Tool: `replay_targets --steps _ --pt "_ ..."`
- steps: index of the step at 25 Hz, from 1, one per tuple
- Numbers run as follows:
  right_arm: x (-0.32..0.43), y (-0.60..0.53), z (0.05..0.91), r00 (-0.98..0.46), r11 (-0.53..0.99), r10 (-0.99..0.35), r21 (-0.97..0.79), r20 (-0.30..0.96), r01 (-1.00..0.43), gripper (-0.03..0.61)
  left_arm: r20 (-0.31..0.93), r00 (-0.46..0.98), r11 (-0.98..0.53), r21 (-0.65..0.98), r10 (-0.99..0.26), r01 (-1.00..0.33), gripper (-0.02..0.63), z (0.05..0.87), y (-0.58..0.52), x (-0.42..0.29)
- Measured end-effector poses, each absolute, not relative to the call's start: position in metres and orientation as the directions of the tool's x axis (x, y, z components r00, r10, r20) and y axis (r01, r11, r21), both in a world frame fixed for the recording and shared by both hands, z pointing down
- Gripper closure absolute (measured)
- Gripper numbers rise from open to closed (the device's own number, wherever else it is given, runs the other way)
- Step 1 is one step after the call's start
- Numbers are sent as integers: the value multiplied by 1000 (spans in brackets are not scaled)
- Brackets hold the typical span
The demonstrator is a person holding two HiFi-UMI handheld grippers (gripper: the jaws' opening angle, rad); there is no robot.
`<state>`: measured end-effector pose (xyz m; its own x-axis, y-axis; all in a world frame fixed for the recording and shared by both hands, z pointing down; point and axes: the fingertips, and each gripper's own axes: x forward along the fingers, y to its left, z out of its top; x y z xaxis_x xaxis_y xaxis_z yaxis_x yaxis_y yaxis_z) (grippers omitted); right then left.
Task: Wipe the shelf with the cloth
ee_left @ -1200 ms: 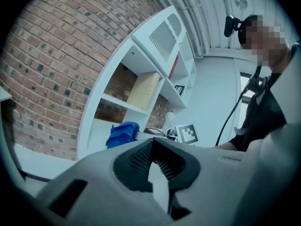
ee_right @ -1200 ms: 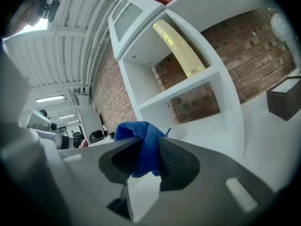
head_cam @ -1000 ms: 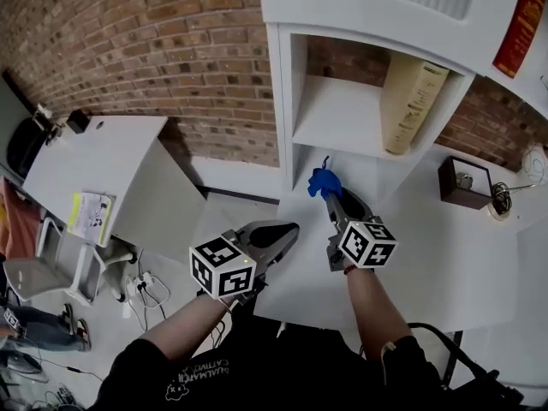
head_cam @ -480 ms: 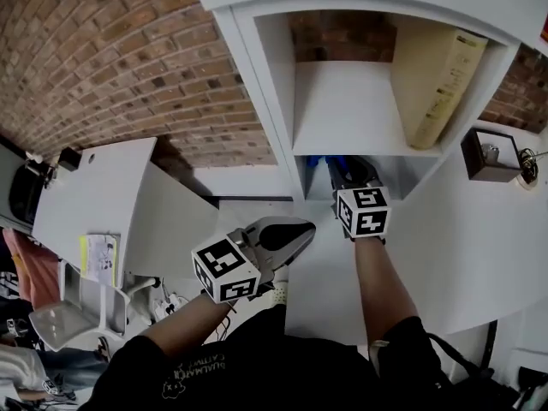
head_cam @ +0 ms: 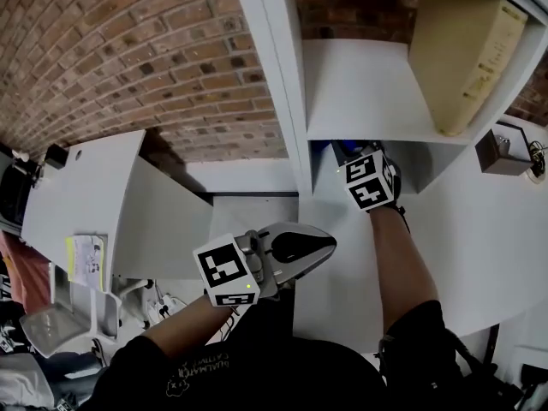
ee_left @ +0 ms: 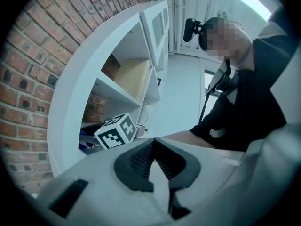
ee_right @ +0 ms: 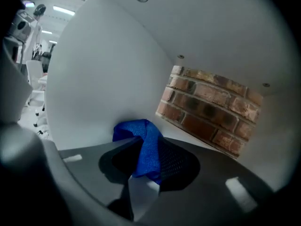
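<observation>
Right gripper view has the right tool (ee_right: 146, 141) inside the lower compartment of the shelf (head_cam: 280, 84), its jaws pinching a bunched blue cloth (ee_right: 135, 128). The jaws have just been opening a little, yet the cloth sits between them with the pads on it. The cloth's free end pokes out at 12 o'clock from the tips, close to the white side wall at 9 o'clock, with the brick back wall showing at 2 o'clock. In the head view the left tool (head_cam: 318, 243) hangs at 7 o'clock from the right one, off the table (head_cam: 488, 229) edge, jaws together and empty. The wiping step looks barely begun: the cloth is in the compartment, but I cannot tell whether it touches the board. Next, I judge, the right tool must press the cloth flat on that board and sweep it side to side without loosening its grip.
</observation>
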<state>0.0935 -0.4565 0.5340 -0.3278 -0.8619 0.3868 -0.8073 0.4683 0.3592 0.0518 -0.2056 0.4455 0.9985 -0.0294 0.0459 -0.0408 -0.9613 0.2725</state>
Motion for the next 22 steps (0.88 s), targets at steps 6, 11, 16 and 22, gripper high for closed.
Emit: replay_targets --steps 6,11,16,22 --pt "91 -473 552 -279 490 -842 438 461 -754 468 83 995 -957 280 -61 -82 616 467 -195 55" --pt "89 -481 566 -229 525 -816 515 530 -678 469 77 991 -937 323 -110 -129 616 472 -195 48" --pt "89 -489 571 -216 550 -798 532 563 -644 472 83 989 -936 321 -125 -145 615 481 -188 44" --pt "108 -492 571 -157 495 -813 524 561 -693 472 100 984 -934 314 -147 -172 615 486 -180 36"
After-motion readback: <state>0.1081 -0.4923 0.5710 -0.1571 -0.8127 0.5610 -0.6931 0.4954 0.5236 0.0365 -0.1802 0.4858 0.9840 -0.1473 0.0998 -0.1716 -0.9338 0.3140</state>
